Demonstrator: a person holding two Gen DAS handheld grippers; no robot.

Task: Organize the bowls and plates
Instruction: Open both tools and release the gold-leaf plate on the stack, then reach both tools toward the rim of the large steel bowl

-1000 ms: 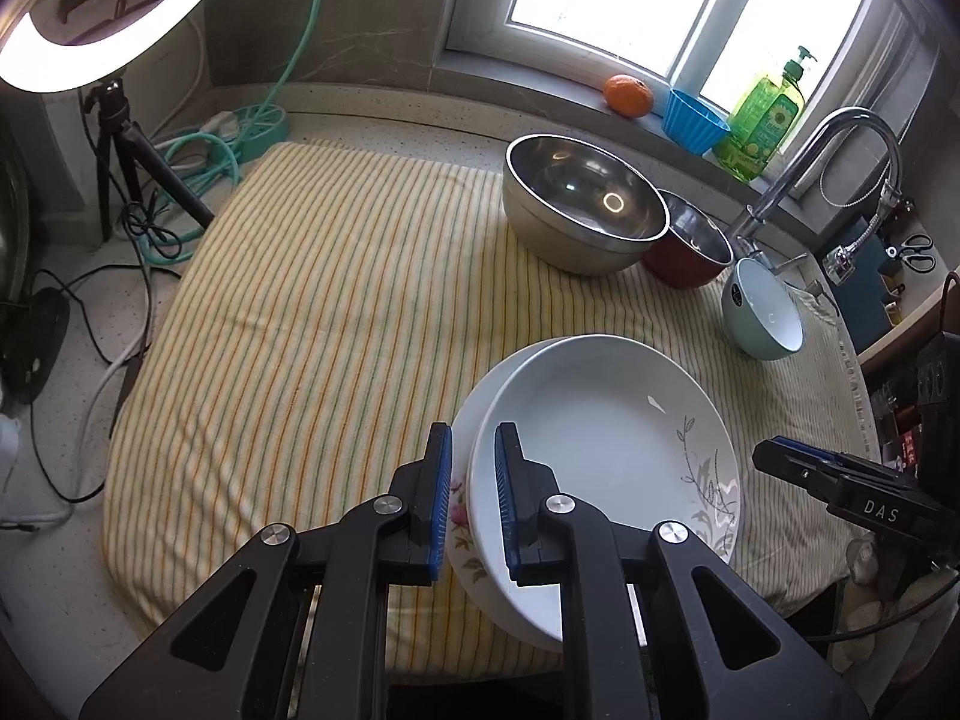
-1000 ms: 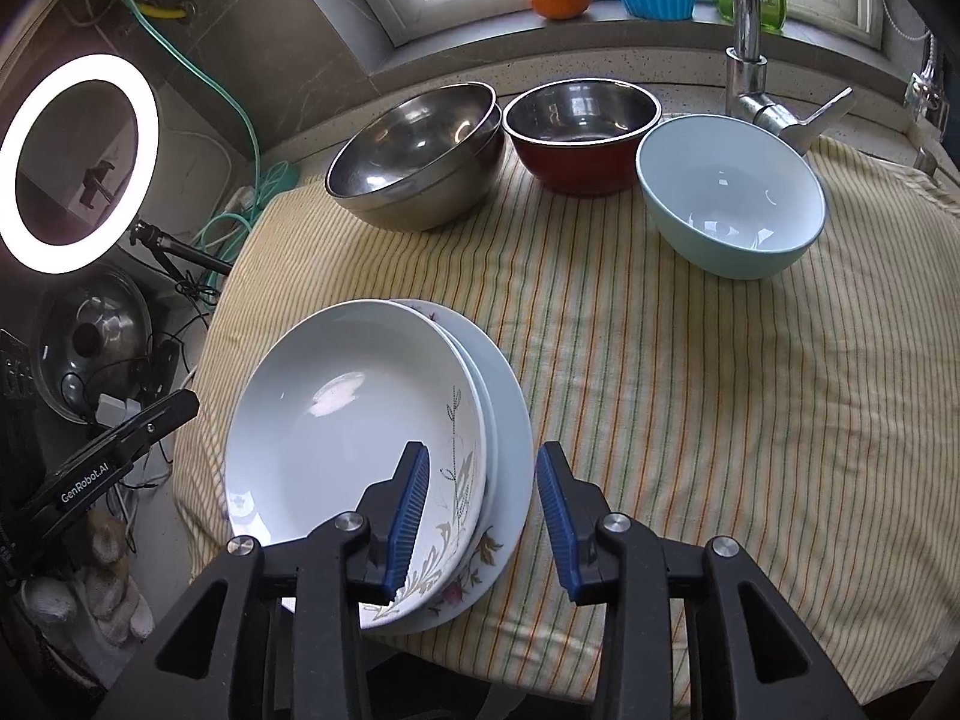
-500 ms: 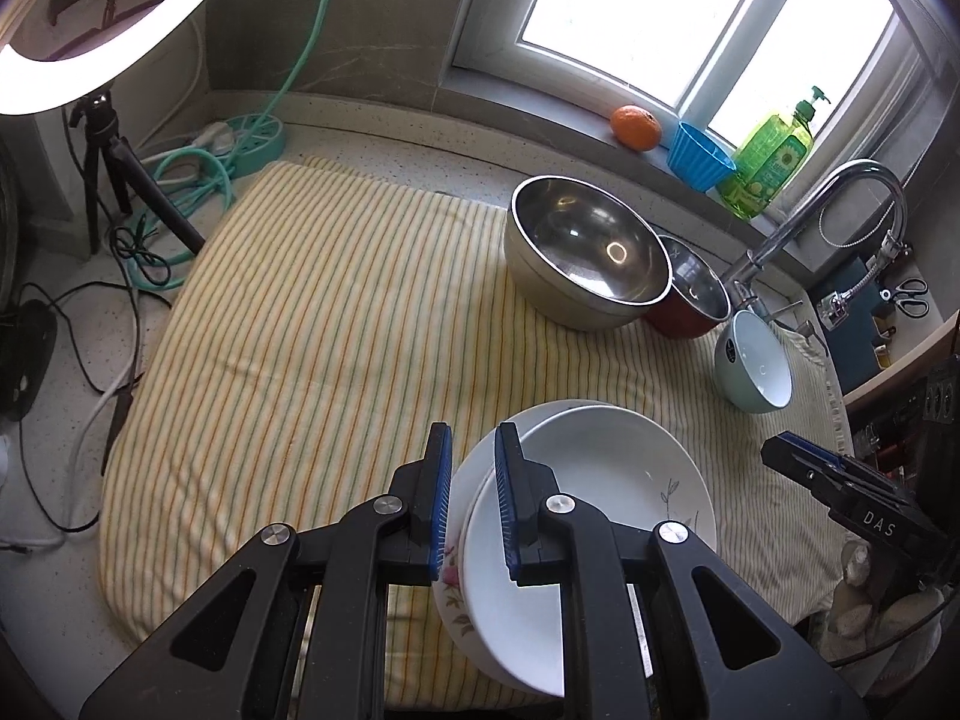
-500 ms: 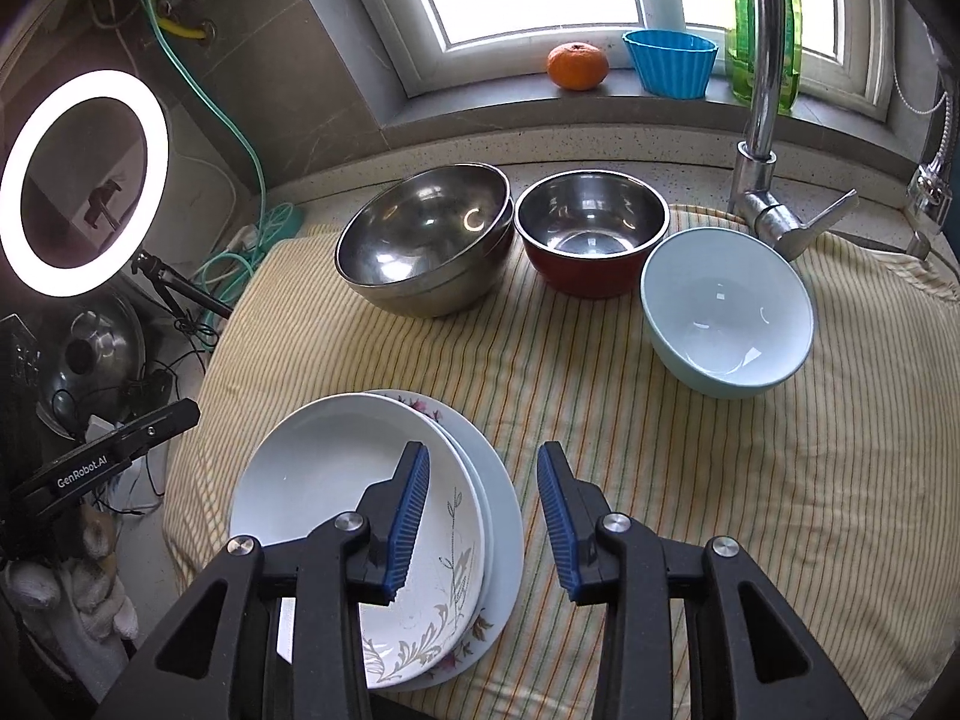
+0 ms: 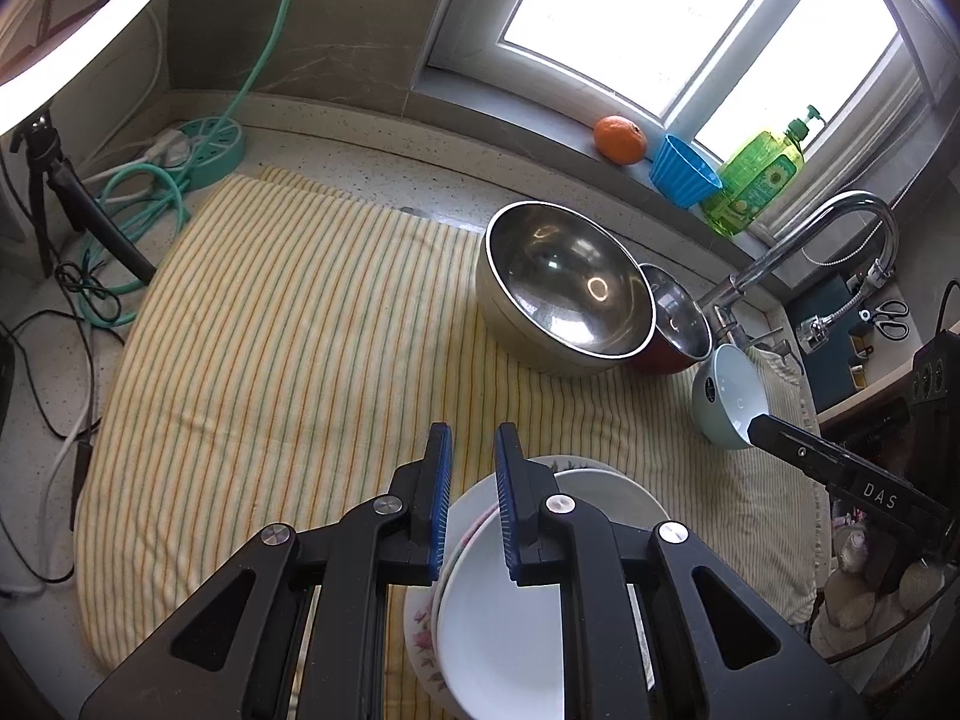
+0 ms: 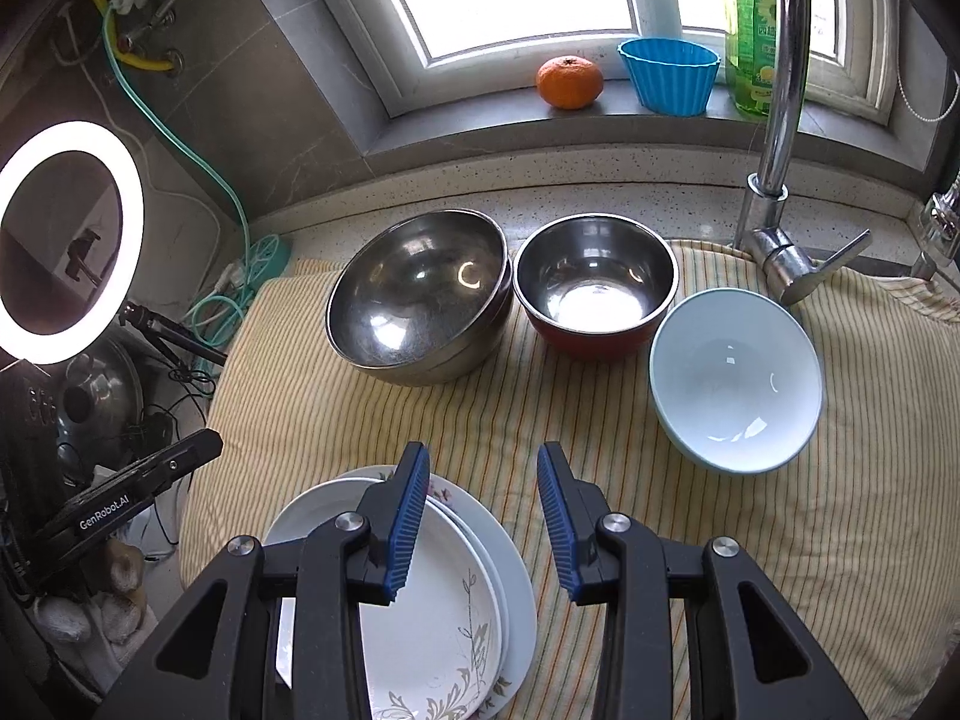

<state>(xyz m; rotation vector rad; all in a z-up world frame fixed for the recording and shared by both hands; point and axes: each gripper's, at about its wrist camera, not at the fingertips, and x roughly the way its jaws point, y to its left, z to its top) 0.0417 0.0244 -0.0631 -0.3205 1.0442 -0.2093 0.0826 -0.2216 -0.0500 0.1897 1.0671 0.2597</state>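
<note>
Closest to the camera, at about 6 o'clock, sit the plates (image 6: 444,618), stacked on the striped cloth (image 6: 600,420). The top plate is white with a leaf drawing. A plate with pink flowers peeks out underneath.

The left gripper (image 5: 471,504) is nearly pressed together. Its blue pads sit over the rim of the plates, but whether they pinch it cannot be told. The right gripper (image 6: 483,516) is spread apart and holds nothing. It hangs above the right edge of the stack.

Farther off, at 2 o'clock in the right view, is the light blue bowl (image 6: 738,381). At 12 o'clock is the red bowl (image 6: 594,294), and at 11 o'clock the big metal bowls (image 6: 420,312), touching it.

Farthest away, on the window sill, are an orange (image 6: 569,81), a blue cup (image 6: 669,77) and a green soap bottle (image 6: 750,24). The tap (image 6: 780,120) stands at 1 o'clock.
</note>
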